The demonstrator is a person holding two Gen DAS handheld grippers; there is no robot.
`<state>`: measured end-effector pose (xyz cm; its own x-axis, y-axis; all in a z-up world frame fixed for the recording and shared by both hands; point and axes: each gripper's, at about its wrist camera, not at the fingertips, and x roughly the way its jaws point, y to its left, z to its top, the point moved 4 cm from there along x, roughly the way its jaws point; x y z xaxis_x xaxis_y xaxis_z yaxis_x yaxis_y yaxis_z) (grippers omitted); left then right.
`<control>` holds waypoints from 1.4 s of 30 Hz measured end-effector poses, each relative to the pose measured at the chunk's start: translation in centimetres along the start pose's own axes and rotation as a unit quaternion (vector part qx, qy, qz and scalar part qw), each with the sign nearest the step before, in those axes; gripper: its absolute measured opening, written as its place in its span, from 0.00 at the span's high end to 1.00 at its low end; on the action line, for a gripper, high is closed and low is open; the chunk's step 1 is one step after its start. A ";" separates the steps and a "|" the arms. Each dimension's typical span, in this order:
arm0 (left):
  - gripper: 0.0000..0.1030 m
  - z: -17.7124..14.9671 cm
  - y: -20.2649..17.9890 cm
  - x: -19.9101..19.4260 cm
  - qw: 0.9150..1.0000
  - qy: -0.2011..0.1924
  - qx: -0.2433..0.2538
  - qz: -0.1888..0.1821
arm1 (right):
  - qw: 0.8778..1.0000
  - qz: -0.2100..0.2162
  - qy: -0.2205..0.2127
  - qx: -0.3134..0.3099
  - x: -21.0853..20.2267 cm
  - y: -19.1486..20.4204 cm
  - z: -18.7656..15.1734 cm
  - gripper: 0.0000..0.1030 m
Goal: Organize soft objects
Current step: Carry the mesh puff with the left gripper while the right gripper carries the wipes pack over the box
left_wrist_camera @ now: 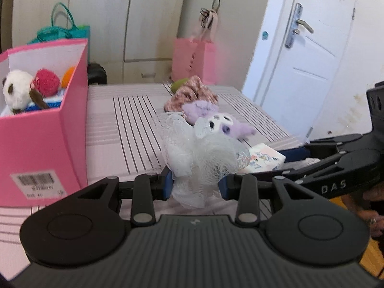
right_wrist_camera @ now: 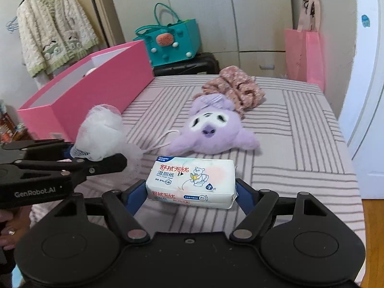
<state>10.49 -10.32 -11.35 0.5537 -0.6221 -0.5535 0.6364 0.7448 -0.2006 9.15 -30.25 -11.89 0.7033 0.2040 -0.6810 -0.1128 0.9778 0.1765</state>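
Teal tote [right_wrist_camera: 172, 38] behind bed; knit cardigan [right_wrist_camera: 51, 28] hanging; pink gift bag [right_wrist_camera: 304, 55] beside white door [left_wrist_camera: 309, 55].

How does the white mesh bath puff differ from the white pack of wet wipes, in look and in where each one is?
The white mesh bath puff is a loose, ruffled net ball; the white pack of wet wipes is a smooth, flat rectangle with printed text and a cartoon bear. The puff is squeezed narrow in the left gripper; the pack keeps its shape across the wider right gripper. Both are white, soft and held over the striped bed cover.
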 end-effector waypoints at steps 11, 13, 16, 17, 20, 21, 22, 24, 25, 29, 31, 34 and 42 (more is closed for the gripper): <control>0.66 -1.0 2.8 -3.6 0.997 0.072 -0.015 -0.016 | 0.998 0.057 0.035 -0.020 -1.7 2.8 -0.2 0.21; 0.66 -0.9 3.3 -4.4 0.997 0.078 -0.016 -0.014 | 0.997 0.061 0.039 -0.030 -1.7 3.3 0.1 0.21; 0.66 -0.9 4.0 -5.4 0.995 0.095 -0.028 -0.020 | 0.995 0.068 0.048 -0.046 -1.7 4.1 0.4 0.21; 0.66 -0.9 4.3 -5.7 0.994 0.100 -0.030 -0.020 | 0.995 0.069 0.053 -0.051 -1.7 4.4 0.5 0.21; 0.66 -0.7 4.9 -6.9 0.994 0.104 -0.023 -0.003 | 0.994 0.070 0.057 -0.066 -1.9 5.2 0.7 0.21; 0.66 -0.6 5.1 -7.3 0.994 0.104 -0.019 0.004 | 0.994 0.072 0.056 -0.068 -2.0 5.4 0.8 0.21; 0.66 -0.5 5.3 -7.7 0.994 0.104 -0.016 0.010 | 0.993 0.076 0.055 -0.070 -2.2 5.7 0.9 0.21; 0.66 -0.2 5.8 -8.5 0.994 0.104 -0.014 0.017 | 0.992 0.089 0.051 -0.073 -2.4 6.3 1.2 0.21; 0.66 -0.1 6.0 -8.9 0.994 0.104 -0.016 0.016 | 0.991 0.095 0.050 -0.075 -2.5 6.7 1.3 0.21; 0.66 0.3 7.0 -10.7 0.995 0.094 -0.033 0.016 | 0.987 0.134 0.055 -0.069 -2.8 7.8 1.9 0.21; 0.66 0.4 7.4 -11.6 0.995 0.087 -0.041 0.017 | 0.985 0.150 0.053 -0.065 -3.0 8.3 2.3 0.21; 0.66 0.9 8.3 -13.1 0.996 0.073 -0.055 0.014 | 0.983 0.163 0.045 -0.070 -3.2 9.1 3.1 0.21; 0.66 4.5 9.9 -15.6 0.999 0.003 -0.047 0.021 | 0.982 0.170 -0.023 -0.078 -3.7 10.2 6.8 0.21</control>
<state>10.52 5.71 -1.08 0.5755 -0.5878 -0.5686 0.5586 0.7904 -0.2516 10.12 -21.36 -2.75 0.6365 0.5213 -0.5684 -0.4501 0.8495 0.2752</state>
